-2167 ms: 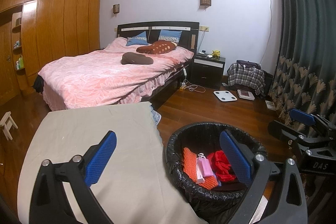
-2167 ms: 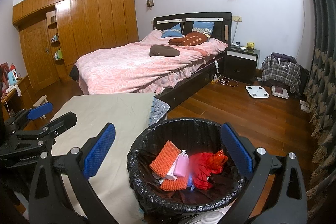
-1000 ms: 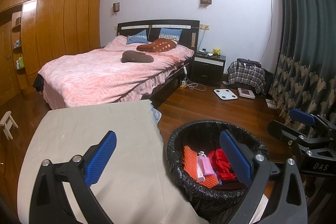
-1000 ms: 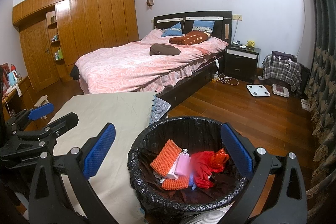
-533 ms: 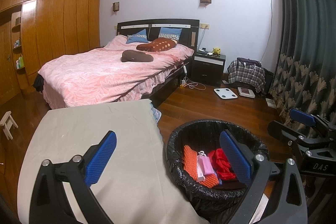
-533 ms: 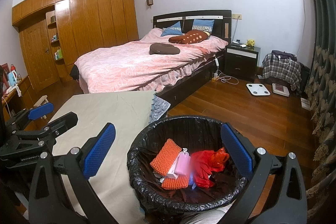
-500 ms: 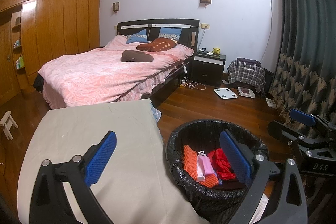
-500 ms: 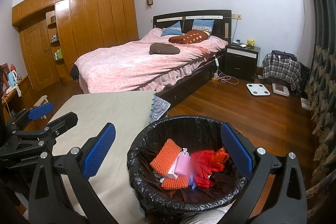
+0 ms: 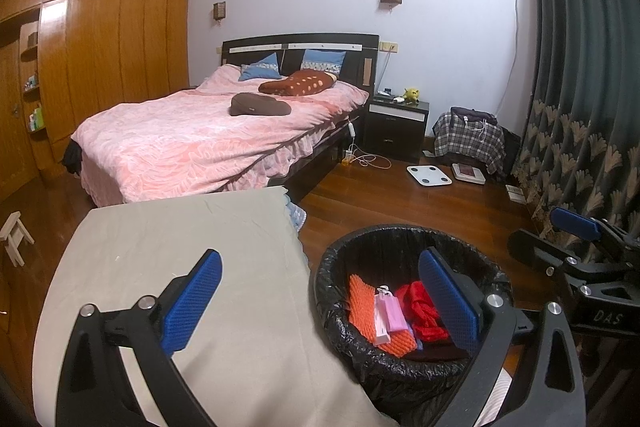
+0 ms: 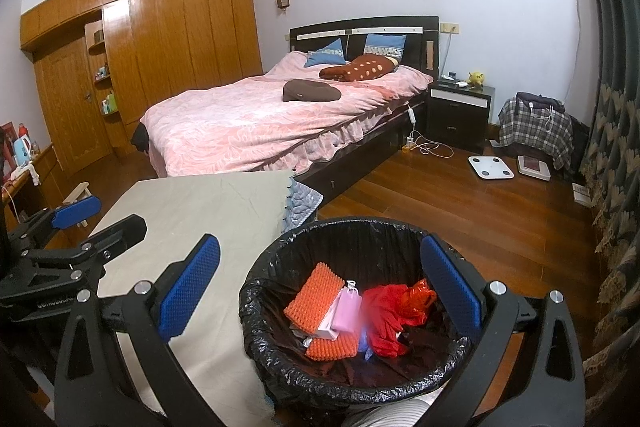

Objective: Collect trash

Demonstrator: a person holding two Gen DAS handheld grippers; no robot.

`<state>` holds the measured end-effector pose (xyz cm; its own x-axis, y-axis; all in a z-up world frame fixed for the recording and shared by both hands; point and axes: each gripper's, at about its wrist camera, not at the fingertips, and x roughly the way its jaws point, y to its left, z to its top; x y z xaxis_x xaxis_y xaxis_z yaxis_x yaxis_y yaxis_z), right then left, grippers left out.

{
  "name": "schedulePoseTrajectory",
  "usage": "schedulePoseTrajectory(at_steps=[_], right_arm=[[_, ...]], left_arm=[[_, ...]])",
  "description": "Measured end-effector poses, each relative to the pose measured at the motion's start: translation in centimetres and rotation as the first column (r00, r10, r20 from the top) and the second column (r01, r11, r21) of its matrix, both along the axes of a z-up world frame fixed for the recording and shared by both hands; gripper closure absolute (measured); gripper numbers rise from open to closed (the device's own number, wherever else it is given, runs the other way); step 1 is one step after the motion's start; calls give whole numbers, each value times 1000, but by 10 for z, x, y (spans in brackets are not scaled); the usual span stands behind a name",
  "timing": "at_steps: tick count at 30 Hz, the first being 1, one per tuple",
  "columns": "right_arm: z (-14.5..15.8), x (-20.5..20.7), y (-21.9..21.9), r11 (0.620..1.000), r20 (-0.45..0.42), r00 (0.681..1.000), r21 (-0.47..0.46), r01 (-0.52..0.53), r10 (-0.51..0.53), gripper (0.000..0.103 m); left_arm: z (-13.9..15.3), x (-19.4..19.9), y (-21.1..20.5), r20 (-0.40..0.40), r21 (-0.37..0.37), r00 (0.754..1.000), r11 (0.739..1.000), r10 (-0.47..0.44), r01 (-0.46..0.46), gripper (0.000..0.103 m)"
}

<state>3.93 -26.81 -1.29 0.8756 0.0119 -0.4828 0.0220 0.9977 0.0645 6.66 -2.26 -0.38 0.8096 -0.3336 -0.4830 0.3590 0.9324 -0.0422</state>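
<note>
A round bin with a black liner [image 9: 376, 243] [image 10: 360, 231] stands on the floor beside a beige-covered table. Inside lie an orange foam net [image 10: 314, 293], a pink packet [image 10: 347, 313] and a crumpled red bag [image 10: 390, 313]; the same trash shows in the left wrist view, with the orange net [image 9: 360, 301]. My left gripper [image 9: 320, 301] hangs open over the table edge and the bin, holding nothing. My right gripper [image 10: 318, 291] is open above the bin, also with nothing in it. Each gripper shows at the edge of the other's view.
The beige table [image 9: 180, 239] [image 10: 200, 203] fills the lower left. Behind it is a pink bed [image 9: 200, 143], a dark nightstand [image 9: 398, 125], a white scale [image 9: 429, 175] on the wood floor and dark curtains [image 9: 580, 87] at right. A small stool [image 9: 14, 237] stands far left.
Both views have crept slightly; the bin and the trash in it lie as before. Both grippers stay open.
</note>
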Motion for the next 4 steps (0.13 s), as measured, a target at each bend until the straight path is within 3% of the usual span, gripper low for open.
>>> schedulePoseTrajectory(at_steps=[4], right_arm=[[1,0,0,1000,-1,1000,-1,-3,3,5]], left_arm=[[1,0,0,2,1,1000,1000,0,0,6]])
